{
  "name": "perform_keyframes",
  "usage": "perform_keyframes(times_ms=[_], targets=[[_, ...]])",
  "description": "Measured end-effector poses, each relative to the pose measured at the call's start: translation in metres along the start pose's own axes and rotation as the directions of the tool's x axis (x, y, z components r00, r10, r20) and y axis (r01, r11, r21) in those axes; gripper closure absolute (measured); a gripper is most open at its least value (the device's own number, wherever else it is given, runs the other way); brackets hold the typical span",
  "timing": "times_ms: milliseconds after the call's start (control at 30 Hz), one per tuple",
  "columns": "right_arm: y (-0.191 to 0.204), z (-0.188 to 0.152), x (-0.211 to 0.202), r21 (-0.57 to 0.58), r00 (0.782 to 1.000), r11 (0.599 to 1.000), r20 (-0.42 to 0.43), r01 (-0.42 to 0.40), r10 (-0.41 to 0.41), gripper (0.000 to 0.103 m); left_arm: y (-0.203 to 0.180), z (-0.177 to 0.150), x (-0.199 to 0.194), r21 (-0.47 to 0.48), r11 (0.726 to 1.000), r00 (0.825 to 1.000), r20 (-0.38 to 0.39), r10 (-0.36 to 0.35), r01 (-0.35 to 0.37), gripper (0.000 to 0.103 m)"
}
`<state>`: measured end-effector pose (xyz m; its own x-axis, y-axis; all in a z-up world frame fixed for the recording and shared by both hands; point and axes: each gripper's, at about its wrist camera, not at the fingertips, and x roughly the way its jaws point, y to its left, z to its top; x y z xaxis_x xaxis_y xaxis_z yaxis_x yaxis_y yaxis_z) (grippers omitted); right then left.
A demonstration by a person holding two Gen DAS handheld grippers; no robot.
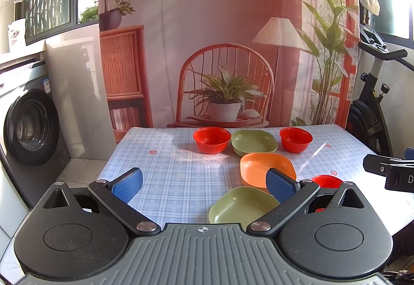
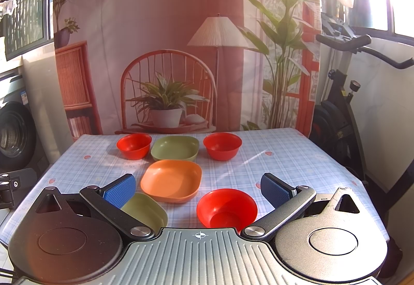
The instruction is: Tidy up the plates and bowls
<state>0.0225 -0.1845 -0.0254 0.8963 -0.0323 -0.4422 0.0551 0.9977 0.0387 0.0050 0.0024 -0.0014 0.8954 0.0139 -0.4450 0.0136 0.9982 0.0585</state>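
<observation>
On the checked tablecloth stand three red bowls and three squarish plates. At the back are a red bowl (image 1: 211,139), a green plate (image 1: 253,142) and another red bowl (image 1: 295,139). An orange plate (image 1: 266,168) lies in the middle, a second green plate (image 1: 242,206) near the front, and a third red bowl (image 2: 227,207) at the front right. My left gripper (image 1: 204,185) hovers open above the table's front, empty. My right gripper (image 2: 198,190) is open too, above the near red bowl and orange plate (image 2: 171,180), holding nothing.
The table (image 1: 160,155) ends at a printed backdrop. A washing machine (image 1: 28,127) stands to the left and an exercise bike (image 2: 344,103) to the right. The right gripper's body (image 1: 388,169) shows at the left wrist view's right edge.
</observation>
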Motion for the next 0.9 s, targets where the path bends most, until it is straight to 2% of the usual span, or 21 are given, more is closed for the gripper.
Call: perform_keyframes(times_ms=[667, 900], targets=[[-0.002, -0.004, 0.005, 0.028, 1.000, 1.000, -0.018, -0.004, 0.005, 0.000, 0.001, 0.000, 0.001, -0.023, 1.000, 1.000, -0.014, -0.007, 0.007, 0.001], [-0.011, 0.014, 0.019, 0.034, 0.998, 0.998, -0.001, -0.060, 0.060, 0.000, 0.005, 0.020, 0.008, -0.001, 1.000, 0.999, 0.031, 0.021, -0.021, 0.001]])
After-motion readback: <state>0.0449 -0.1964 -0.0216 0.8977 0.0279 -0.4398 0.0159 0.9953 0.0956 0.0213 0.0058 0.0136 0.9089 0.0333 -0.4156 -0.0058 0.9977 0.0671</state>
